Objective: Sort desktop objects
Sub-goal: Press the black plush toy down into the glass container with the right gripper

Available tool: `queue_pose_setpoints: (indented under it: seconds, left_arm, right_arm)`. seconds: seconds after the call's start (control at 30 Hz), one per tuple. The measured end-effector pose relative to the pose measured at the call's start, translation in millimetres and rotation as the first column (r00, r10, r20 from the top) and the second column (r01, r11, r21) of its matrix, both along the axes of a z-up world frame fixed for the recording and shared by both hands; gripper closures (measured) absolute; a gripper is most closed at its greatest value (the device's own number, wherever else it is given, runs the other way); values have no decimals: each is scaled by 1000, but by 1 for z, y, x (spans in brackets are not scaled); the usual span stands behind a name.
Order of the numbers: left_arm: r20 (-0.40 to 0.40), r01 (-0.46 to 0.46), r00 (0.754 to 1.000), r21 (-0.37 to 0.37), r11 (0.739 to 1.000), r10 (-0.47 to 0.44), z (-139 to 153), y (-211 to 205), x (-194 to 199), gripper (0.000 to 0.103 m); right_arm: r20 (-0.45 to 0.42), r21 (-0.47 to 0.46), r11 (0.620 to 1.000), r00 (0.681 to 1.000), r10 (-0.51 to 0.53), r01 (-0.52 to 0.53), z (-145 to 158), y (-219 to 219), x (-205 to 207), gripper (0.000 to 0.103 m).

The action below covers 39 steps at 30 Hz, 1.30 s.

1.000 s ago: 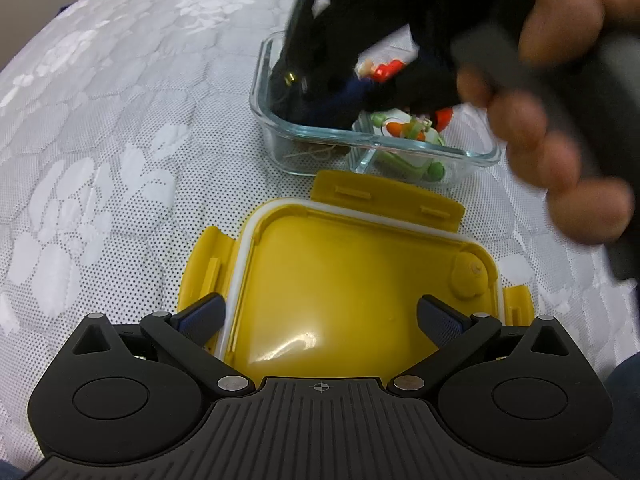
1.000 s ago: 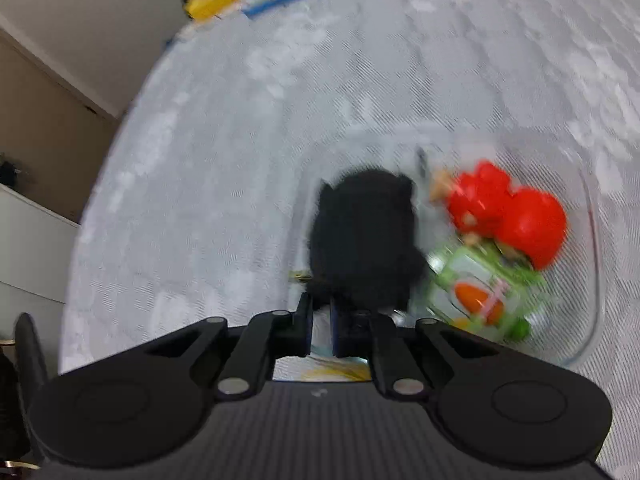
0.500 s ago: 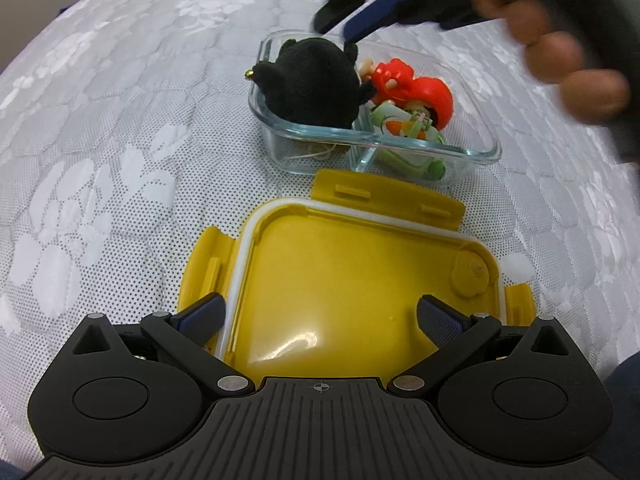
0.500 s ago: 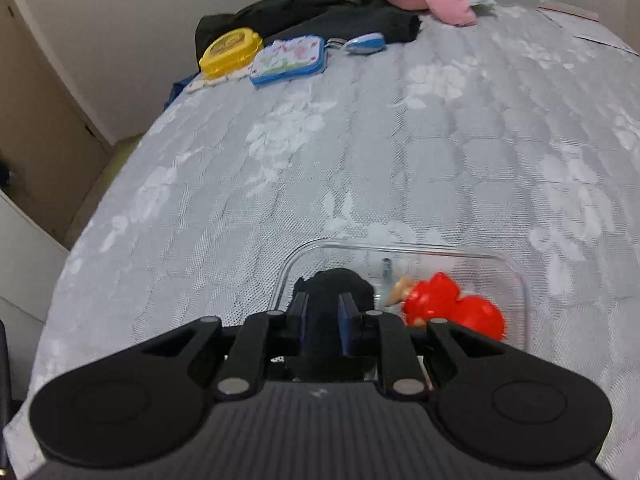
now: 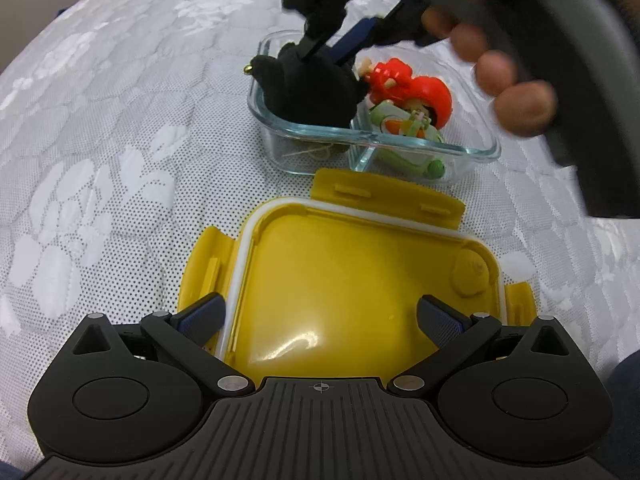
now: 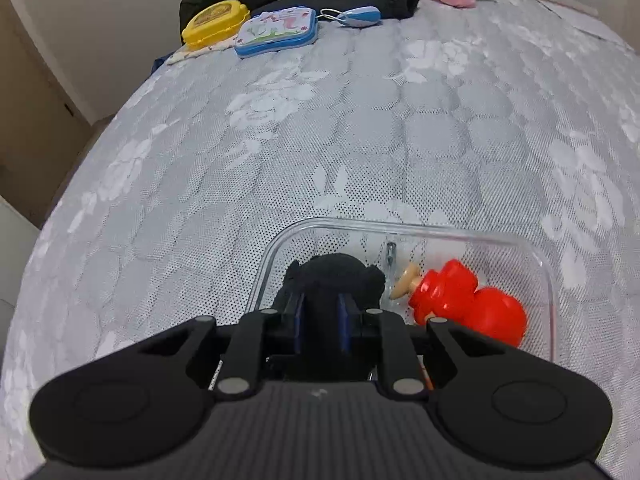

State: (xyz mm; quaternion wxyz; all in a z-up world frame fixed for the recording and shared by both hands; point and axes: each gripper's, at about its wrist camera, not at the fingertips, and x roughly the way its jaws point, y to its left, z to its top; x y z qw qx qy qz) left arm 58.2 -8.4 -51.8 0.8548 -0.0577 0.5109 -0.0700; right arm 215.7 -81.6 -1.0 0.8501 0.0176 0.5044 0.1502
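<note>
Easing my right gripper (image 6: 320, 312) apart, its narrow jaws just opening around the black plush (image 5: 308, 88) in the glass box (image 5: 472, 152).

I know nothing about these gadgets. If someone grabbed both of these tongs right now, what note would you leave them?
Left tongs: open, empty, hovering over the yellow lid.
Right tongs: jaws have just been opening, with the top of the black plush toy between them; the grip looks released.
Done: the plush, red toy and green-and-white toy sit in the glass container.
Left: pull the right tongs clear; probably fit the lid, which lies in front of the container.
</note>
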Motion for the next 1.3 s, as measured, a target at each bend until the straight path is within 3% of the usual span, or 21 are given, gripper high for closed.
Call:
queue_pose_setpoints:
  seconds: [0.13,0.27,0.4,0.57,0.77,0.9,1.13,1.3]
  left_arm:
    - [-3,-5,1000,-4,1000,5,1,1,-1,0]
    - [-1,0,1000,1,1000,0,4,1,-5,0]
    - [-4,-3,1000,-6,1000,3,2,4,-2,0]
    - [-5,-2,1000,-3,1000,2,3,4,-3,0]
    - [-6,7,1000,-2,1000,-7,2,4,0,0]
    - [-5,9,1000,1,1000,-9,3,3,-2,0]
    - [-6,12,1000,9,1000,-12,3,1,-3,0]
    - [-6,13,1000,9,1000,-13,-2,1,2,0]
  right_arm:
    - [-54,142,989,998,36,-28,14,-6,-10,81]
    - [-95,172,984,994,56,-39,7,0,-17,80]
    - [-100,87,995,994,48,-39,-1,12,-18,81]
    - [-153,116,993,988,-19,37,-14,-4,-18,88]
    - [-257,125,987,964,-66,101,-29,-20,-18,84]
    - [-195,97,992,979,-56,76,-21,-23,-23,81]
    - [-70,182,983,997,-24,36,10,-19,-23,82]
    - [-64,156,988,998,-8,18,4,2,-16,84]
